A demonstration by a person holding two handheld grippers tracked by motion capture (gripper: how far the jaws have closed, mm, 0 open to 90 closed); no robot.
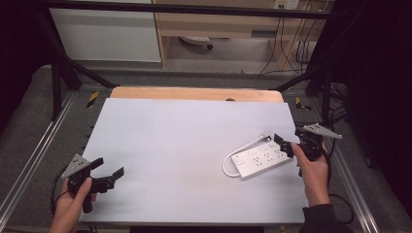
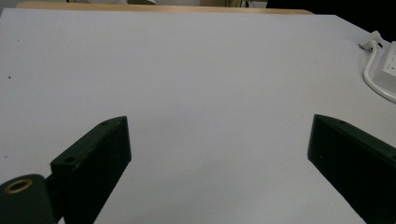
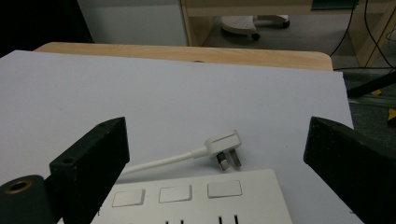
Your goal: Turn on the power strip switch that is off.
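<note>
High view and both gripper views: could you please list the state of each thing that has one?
Left hand-held gripper: open, holding nothing.
Right hand-held gripper: open, at the power strip's end.
Power strip: flat on the table, sockets empty.
Plug: unplugged, lying on the table.

Lab: framed table [image 1: 194,145], trailing cables [image 1: 286,43]

The left tongs [image 1: 108,173] are held low at the near left by the left hand [image 1: 73,201], jaws spread wide. The right tongs [image 1: 284,141] (gripped by the right hand [image 1: 311,167]) are likewise held wide apart, pointing leftward.
</note>
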